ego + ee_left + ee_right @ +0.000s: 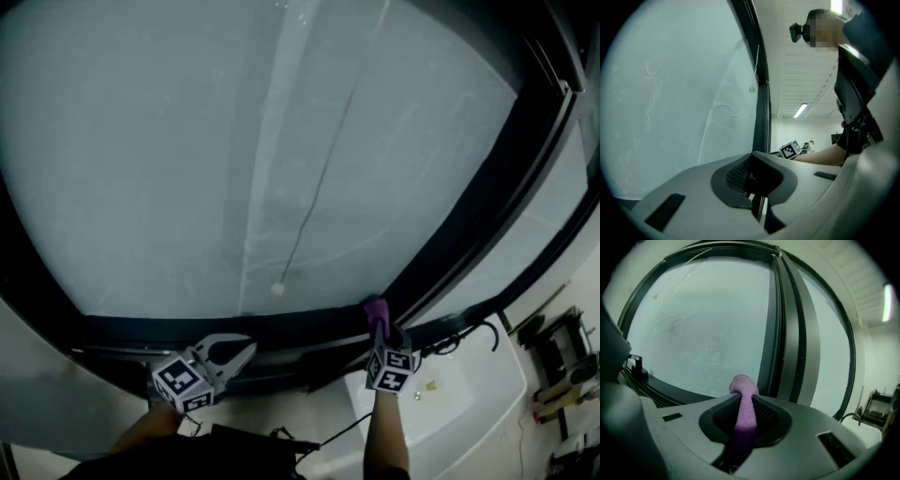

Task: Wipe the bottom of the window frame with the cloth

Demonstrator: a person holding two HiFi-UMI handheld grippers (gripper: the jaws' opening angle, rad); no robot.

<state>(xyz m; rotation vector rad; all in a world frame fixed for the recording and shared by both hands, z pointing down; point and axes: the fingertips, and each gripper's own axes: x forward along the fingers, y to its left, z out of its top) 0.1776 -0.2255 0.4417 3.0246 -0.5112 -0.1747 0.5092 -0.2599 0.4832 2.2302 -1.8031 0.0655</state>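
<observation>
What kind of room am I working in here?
Probably a lab or workshop room: a big dark-framed window with a pull cord, a white sink beside it, and strip lights on the ceiling.

A dim, cool light is seen in all three views. Most of it is given by the frosted window glass (187,141), which looks evenly pale and without glare. Bright ceiling lamps (800,110) are seen beyond the left gripper (752,169), to its right, and its pads (765,176) are left in deep shadow. The cloth (744,417) in the right gripper (742,399) is lit at its tip and dark near the camera. The straight lines of the window frame (780,333) are bent strongly toward the edges, and black corners surround both gripper views.
</observation>
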